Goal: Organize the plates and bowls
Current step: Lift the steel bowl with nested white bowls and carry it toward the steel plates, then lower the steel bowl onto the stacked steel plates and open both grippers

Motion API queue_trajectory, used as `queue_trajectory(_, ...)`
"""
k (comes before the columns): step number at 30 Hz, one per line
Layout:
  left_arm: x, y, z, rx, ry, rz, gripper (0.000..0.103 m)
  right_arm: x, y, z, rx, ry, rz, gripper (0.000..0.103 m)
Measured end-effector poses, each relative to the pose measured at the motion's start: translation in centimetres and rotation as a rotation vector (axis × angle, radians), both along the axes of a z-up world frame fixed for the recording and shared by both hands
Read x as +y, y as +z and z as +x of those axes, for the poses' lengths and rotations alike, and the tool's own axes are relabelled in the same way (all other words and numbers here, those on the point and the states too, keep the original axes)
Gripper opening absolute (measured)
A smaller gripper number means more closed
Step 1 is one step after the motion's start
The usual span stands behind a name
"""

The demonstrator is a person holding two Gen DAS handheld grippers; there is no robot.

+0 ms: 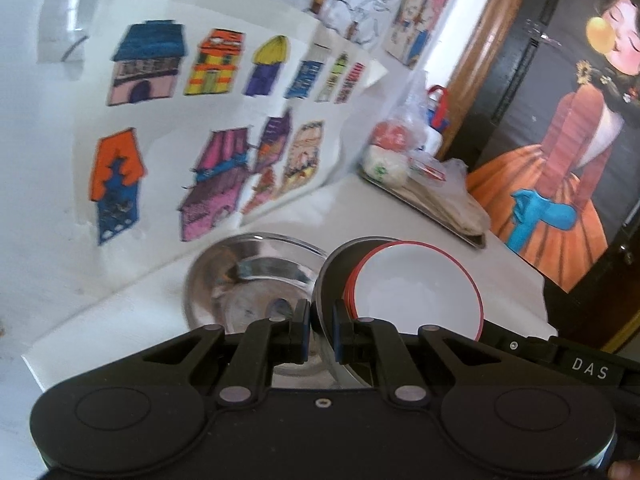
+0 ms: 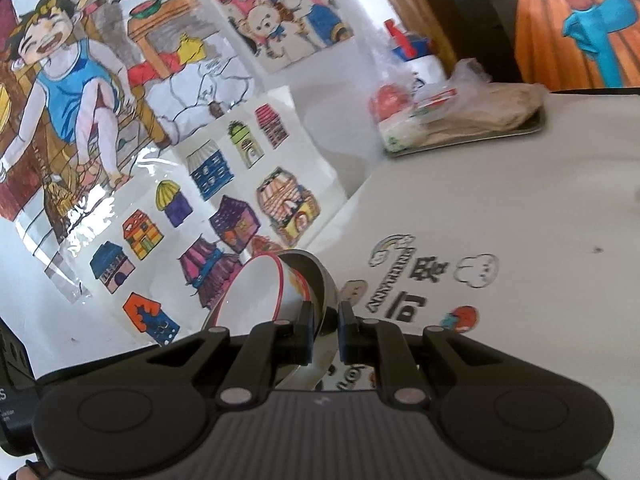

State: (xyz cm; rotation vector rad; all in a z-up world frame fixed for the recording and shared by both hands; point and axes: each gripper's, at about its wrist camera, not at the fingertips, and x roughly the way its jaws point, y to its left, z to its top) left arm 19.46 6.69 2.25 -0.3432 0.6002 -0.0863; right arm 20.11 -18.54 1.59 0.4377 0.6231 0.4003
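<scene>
Bowls [image 1: 416,292] nested: we are clamping the left tongs [image 1: 322,334] and right tongs [image 2: 325,332] on the steel rim.
We are seeing open white worktop [image 2: 500,208] rightward, a cluttered tray [image 2: 532,130] near its far edge; blur is hiding detail.

Both wrist views look down-forward (close) — sharing house drawings [image 1: 208,120].

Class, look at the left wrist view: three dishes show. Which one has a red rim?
The white bowl, nested in the steel dish that the left gripper pinches. The steel bowl beside them is bare metal.
</scene>
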Motion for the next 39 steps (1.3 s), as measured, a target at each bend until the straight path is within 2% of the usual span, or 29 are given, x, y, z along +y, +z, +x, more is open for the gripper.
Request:
queue_trajectory(14, 4.2, -0.7, 1.2, 0.038, 0.115, 0.029, 0.01, 4.9, -1.3, 3.4, 0.035, 0.111, -0.02, 0.013)
queue_trajectory(29, 4.5, -1.3, 1.8, 0.077, 0.135, 0.043, 0.01, 5.4, -1.9, 4.4, 0.068, 0.123, -0.022, 0.013)
queue_trajectory(39, 4.5, -1.3, 1.7, 0.075, 0.139, 0.05, 0.01, 5.5, -1.8, 4.5, 0.07, 0.121, -0.025, 0.013)
